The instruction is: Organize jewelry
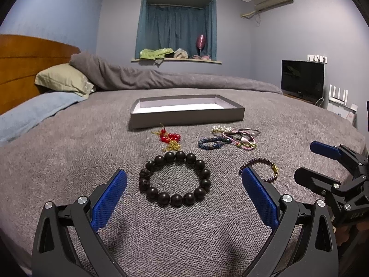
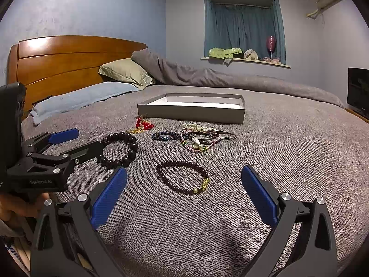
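A large black bead bracelet (image 1: 174, 178) lies on the grey bedspread, between the tips of my open left gripper (image 1: 184, 175). A small dark purple bracelet with gold beads (image 2: 183, 177) lies just ahead of my open right gripper (image 2: 184, 173). Farther off lie a red bead piece with gold chain (image 1: 169, 138), a blue bead bracelet (image 1: 211, 142) and a tangle of thin bangles and cords (image 1: 237, 135). An open grey box with white inside (image 1: 186, 115) sits behind them, empty as far as I see. Both grippers are empty.
The grey bedspread (image 1: 69, 152) covers the bed. Pillows (image 1: 62, 80) and a wooden headboard (image 1: 23, 62) are at the left, a rolled grey duvet (image 1: 173, 78) behind the box. A TV (image 1: 302, 78) stands at the right. The right gripper shows in the left view (image 1: 334, 161).
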### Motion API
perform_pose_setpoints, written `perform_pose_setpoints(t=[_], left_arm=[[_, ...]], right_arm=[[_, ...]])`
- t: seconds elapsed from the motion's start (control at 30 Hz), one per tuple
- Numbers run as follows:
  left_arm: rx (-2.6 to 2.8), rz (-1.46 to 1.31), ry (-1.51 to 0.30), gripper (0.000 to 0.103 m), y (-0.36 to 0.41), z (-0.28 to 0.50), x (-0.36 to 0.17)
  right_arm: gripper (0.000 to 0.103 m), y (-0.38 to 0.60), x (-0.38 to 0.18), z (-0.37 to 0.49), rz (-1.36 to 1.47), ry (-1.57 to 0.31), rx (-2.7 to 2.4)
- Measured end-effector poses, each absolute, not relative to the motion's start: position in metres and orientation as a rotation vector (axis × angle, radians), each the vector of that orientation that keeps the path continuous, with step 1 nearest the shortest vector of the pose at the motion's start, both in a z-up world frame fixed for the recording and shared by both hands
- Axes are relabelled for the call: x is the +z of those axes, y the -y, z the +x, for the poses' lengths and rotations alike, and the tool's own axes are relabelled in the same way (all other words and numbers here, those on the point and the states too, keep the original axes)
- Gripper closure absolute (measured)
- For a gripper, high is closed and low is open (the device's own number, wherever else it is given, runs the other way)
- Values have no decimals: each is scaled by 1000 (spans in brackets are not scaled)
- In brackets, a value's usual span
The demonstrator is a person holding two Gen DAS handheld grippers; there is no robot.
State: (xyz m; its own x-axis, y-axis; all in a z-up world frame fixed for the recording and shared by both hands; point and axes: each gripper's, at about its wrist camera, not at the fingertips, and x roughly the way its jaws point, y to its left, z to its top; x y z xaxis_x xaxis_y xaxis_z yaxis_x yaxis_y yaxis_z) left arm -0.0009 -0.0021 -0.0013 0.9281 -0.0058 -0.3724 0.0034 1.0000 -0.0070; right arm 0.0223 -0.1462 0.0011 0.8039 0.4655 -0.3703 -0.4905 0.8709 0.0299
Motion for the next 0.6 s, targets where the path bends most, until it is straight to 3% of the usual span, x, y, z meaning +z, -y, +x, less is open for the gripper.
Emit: perform_pose_setpoints(t=[0.6], left_arm=[[-15,0,-428,4,3,6,-7]], right_arm=[[5,146,-1,29,-48,-424,530]])
